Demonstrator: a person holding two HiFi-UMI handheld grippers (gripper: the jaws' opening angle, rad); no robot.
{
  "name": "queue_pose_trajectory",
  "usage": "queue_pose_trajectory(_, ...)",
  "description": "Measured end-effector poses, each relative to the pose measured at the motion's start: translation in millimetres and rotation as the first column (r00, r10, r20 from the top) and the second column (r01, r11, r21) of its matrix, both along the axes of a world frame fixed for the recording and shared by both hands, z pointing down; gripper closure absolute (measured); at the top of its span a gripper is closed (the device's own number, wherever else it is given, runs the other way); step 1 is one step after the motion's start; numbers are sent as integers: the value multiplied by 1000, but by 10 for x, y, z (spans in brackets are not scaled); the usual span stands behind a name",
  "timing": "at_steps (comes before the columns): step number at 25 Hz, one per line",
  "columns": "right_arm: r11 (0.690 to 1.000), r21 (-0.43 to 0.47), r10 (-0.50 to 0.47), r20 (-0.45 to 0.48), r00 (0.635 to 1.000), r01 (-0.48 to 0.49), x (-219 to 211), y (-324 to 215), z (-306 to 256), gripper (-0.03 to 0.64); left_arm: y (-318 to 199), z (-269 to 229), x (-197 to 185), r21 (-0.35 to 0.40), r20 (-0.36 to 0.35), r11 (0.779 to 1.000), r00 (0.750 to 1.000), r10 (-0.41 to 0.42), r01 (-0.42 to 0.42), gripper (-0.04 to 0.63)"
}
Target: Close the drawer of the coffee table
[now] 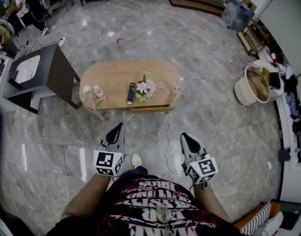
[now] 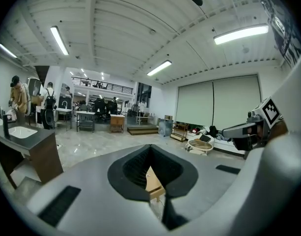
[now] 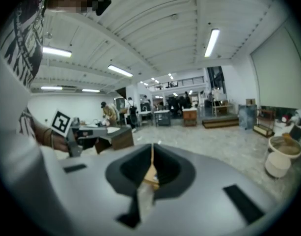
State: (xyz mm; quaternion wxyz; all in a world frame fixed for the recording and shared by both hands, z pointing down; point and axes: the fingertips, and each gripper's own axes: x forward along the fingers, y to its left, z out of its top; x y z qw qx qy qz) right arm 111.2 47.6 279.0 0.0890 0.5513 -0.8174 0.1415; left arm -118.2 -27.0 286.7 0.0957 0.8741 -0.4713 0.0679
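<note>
Oval coffee table (image 1: 116, 77) of pale wood, smooth-topped, with rounded ends, alone out on a polished grey marble floor (image 1: 209, 132). Drawer (image 1: 151, 109) under the near long edge, right of centre, its front seemingly standing a little proud of that edge.

Open floor on every side of the table: wide and bare toward the far side, narrower on the left where a dark boxy cabinet (image 1: 62, 73) comes near the left end without touching it. Well apart on the right, a round white tub (image 1: 244, 93). Thin cable (image 1: 168, 132) trailing over the floor from the near edge.

On the top: pink flowers (image 1: 145, 88) at the middle of the near edge, a slim dark remote (image 1: 131, 93) just beside them on the left, a clear bottle (image 1: 178, 85) at the right end, small pale items at the left end, too small to name.

Left gripper (image 1: 121, 127) and right gripper (image 1: 184, 137) side by side, grey shells with black ribbed pads, short of the near edge, aimed at the table. Jaws of both pressed fully together, nothing between them.
</note>
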Motion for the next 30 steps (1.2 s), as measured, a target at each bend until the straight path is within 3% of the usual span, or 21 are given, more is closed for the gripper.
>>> queue_pose_trajectory(9,1000,16,11,-60,998,-10,-145,-240,-154,581,-536,-112,-253,14,-73,999,996,-43,44,572)
queue_pose_trajectory(13,999,14,30,-3,1000,-30,-166,-390,-208,581,-536,10,-280,-2,-67,1000,997,-28,28,572)
queue_pose_trajectory(18,1000,19,1,14,1000,-1,-226,-481,-200,581,-518,96,-459,-30,-61,997,996,-70,68,572)
queue_pose_trajectory(23,999,-24,47,145,988,-44,-123,-590,-145,581,-561,92,-661,-44,-46,990,990,-135,133,572)
queue_pose_trajectory(30,999,-19,-28,92,995,30,-235,-755,-140,581,-595,126,-691,-61,-41,984,985,-168,165,572)
